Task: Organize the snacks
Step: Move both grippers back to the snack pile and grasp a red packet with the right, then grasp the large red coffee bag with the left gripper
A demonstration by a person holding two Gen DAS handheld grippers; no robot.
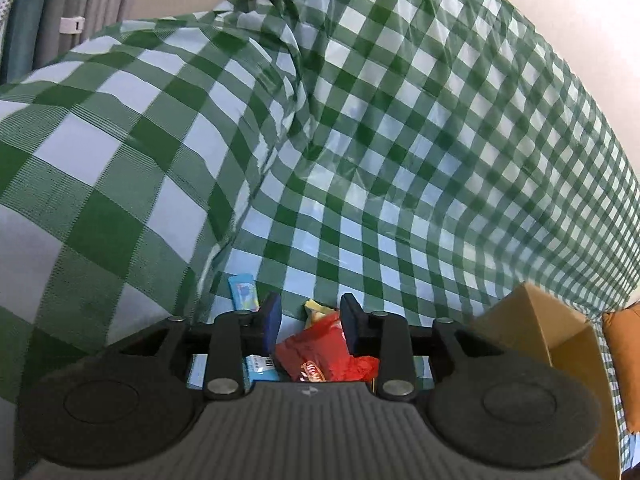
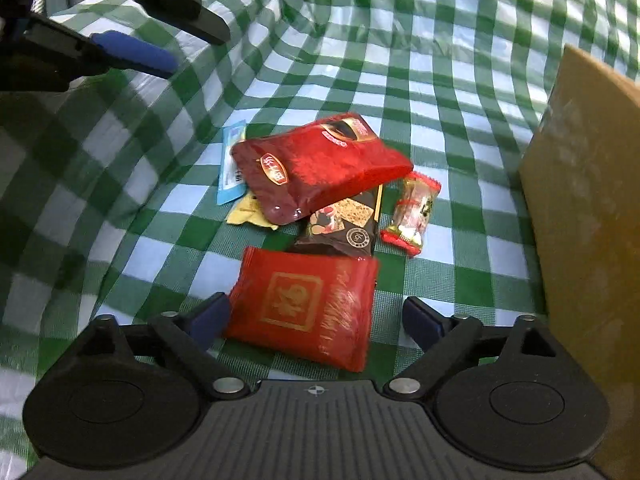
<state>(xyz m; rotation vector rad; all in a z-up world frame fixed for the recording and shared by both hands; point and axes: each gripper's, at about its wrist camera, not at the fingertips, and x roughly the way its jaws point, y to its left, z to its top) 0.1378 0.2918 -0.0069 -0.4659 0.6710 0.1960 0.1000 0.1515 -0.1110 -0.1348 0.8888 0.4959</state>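
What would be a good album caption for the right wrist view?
Open right gripper poised around a flat red snack packet, with more snacks piled beyond on the green checked cloth.

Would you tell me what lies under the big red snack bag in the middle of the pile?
Under the big red bag peek a blue packet, a yellow wrapper and a dark bar; their covered parts stay hidden.
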